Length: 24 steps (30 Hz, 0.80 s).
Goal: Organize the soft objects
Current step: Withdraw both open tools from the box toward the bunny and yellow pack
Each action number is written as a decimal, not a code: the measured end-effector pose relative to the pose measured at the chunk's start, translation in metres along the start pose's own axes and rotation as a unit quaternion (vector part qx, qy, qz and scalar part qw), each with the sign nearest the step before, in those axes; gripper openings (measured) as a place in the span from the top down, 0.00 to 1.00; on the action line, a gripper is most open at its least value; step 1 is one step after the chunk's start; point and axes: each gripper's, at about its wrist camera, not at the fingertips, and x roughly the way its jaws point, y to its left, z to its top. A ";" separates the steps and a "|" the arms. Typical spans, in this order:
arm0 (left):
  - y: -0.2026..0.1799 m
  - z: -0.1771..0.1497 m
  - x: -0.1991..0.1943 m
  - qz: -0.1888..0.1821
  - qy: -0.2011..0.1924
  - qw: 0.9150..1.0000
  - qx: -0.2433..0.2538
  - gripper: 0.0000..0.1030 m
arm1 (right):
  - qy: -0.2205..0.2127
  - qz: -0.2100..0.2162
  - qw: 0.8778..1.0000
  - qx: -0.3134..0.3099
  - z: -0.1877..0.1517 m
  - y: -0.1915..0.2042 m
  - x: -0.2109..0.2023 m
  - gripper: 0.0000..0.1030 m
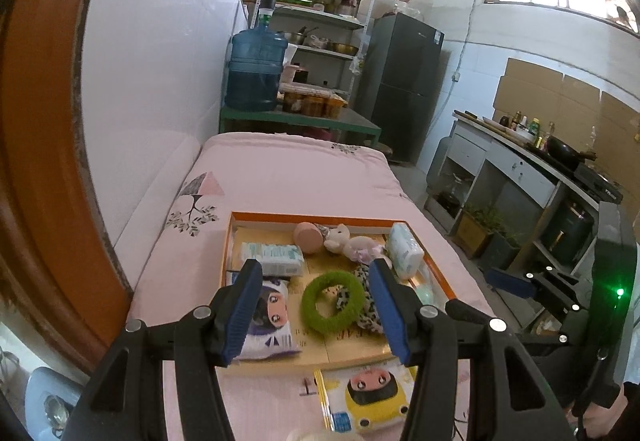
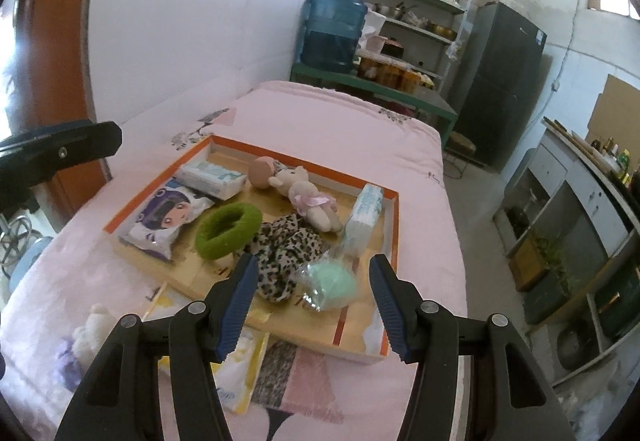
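Both the left gripper (image 1: 316, 309) and the right gripper (image 2: 314, 305) have wide, empty jaws above the orange-rimmed cardboard tray (image 2: 256, 149) on the pink bed (image 2: 340, 113). A yellow tissue pack (image 1: 368, 397) still lies outside, just before the tray. I think picking it up comes next.

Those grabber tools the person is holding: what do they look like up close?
Both look alike. The left gripper and right gripper each have two black plastic arms joined by round silver bolts, ending in blue ribbed pads. In the left wrist view, a green light glows on the other tool's black body.
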 end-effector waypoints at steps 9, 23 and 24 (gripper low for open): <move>0.000 -0.006 -0.035 -0.004 -0.004 1.000 -0.001 0.46 | -0.011 0.014 1.000 0.013 -0.011 0.006 -0.045 0.42; -0.004 -0.037 -0.088 -0.003 -0.013 1.000 0.023 0.46 | -0.015 0.050 0.998 0.033 -0.044 0.026 -0.088 0.42; -0.004 -0.041 -0.090 -0.001 -0.013 1.000 0.026 0.46 | -0.016 0.051 0.998 0.033 -0.046 0.028 -0.090 0.42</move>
